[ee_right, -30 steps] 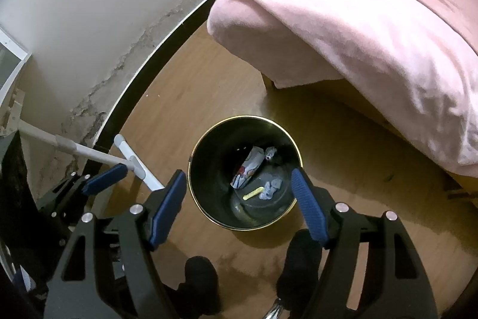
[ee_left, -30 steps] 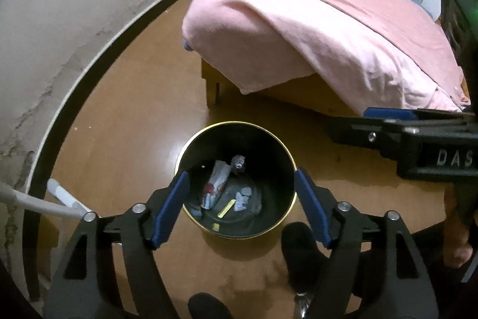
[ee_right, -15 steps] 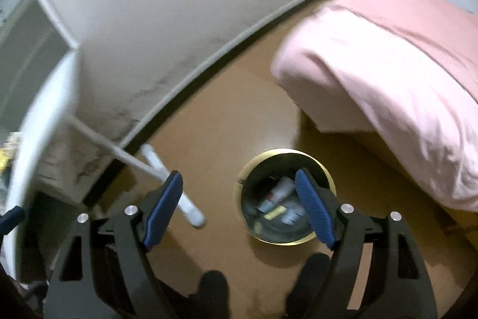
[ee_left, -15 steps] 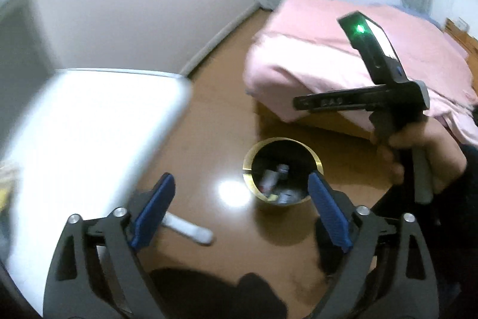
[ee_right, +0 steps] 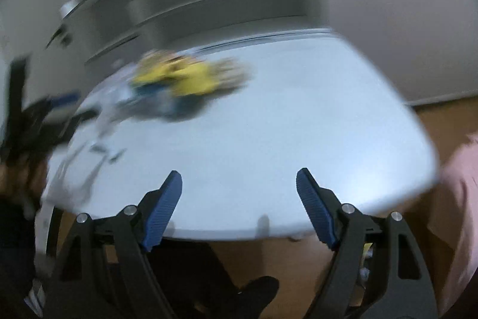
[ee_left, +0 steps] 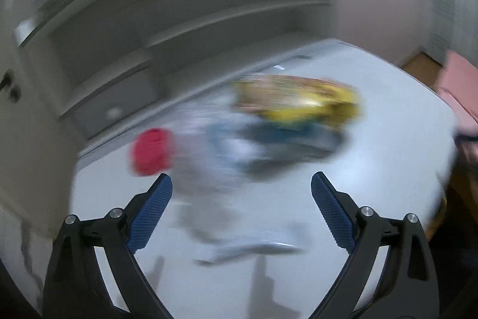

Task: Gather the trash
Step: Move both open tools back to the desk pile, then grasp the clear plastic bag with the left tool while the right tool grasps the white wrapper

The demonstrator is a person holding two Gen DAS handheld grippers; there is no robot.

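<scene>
Both views are pretty smeared, but the white rounded table [ee_left: 373, 157] is the anchor here. On it sits a pile of trash: a crinkly yellow snack wrapper [ee_left: 298, 100] toward the table's far side, a blurry blue-and-white packet [ee_left: 263, 139] touching its near edge, and a clear plastic bottle with a red round cap [ee_left: 151, 151] lying at the pile's left end. A flat silvery scrap [ee_left: 254, 248] lies nearer the table's front edge, apart from the pile.

The left gripper [ee_left: 240, 211] hovers over the table with its 2 blue-padded jaws spread wide after just opening, nothing between them. The right gripper [ee_right: 239, 205] hangs over the table's near edge, jaws also well apart and empty.

In the right wrist view the same yellow wrapper [ee_right: 185, 76] sits at the table's far left. Just under the table's near right edge there's a sliver of a bin [ee_right: 366, 262] with bits of paper in it, mostly hidden behind the gripper's finger. Behind the table stand grey shelves [ee_left: 179, 20].
</scene>
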